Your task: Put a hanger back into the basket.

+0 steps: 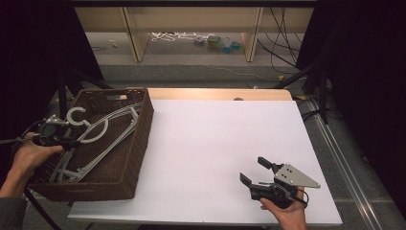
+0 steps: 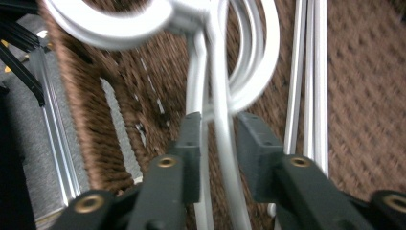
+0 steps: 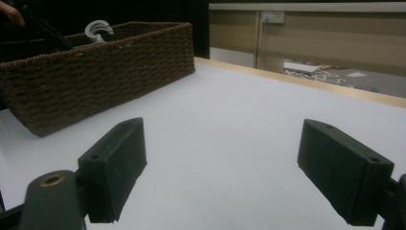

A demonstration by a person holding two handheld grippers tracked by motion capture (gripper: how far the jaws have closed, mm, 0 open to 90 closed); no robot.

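My left gripper [image 2: 214, 139] is over the brown woven basket [image 1: 139, 143], which sits on the white table [image 1: 220, 143] at about nine o'clock in the high view. Inside the basket lie several white hangers [image 1: 103, 132], their hooks pointing toward eleven o'clock and their bars running down toward seven o'clock. In my left gripper view a thin white hanger rod [image 2: 222, 158] runs up between my two black jaws toward twelve o'clock, where it meets the curved hook at the top of the picture. My jaws stand a little apart here: there is a narrow gap on each side of the rod, so the pads are not pressing on it, though the picture is blurred and the left pad looks very close to a second rod just beside it. More hanger bars run straight up at about one o'clock from my jaws, against the basket floor.

My right gripper [image 1: 258, 171] rests near the table's front edge at about five o'clock in the high view, well apart from the basket. Its jaws are spread wide with nothing between them; in my right gripper view they frame bare white table, with the basket at ten o'clock and a hanger hook showing above its rim
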